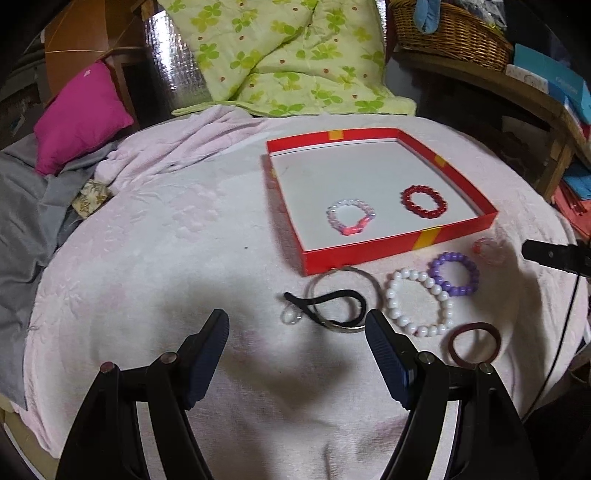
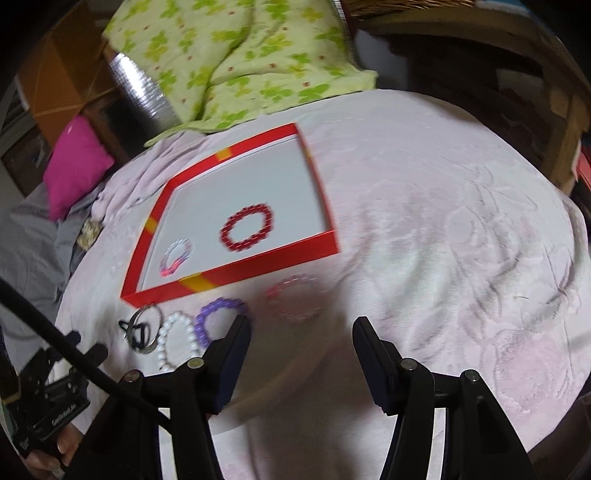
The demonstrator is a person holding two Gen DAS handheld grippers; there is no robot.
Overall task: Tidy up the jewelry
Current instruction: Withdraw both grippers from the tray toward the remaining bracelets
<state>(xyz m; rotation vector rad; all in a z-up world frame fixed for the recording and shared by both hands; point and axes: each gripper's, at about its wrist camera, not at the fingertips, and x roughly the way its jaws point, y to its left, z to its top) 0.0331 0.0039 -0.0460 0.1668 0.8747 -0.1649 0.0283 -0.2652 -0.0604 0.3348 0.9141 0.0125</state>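
A red tray with a white floor lies on the pink blanket. It holds a red bead bracelet and a pink-and-white one. In front of it lie a silver bangle, a black hair tie, a white pearl bracelet, a purple one, a pale pink one and a brown ring. My left gripper is open and empty, just left of this group. My right gripper is open and empty, just short of the pale pink bracelet.
A green flowered quilt and a magenta pillow lie beyond the blanket. A wicker basket and boxes sit on a wooden shelf at the right. A hand holds the other gripper at the lower left of the right wrist view.
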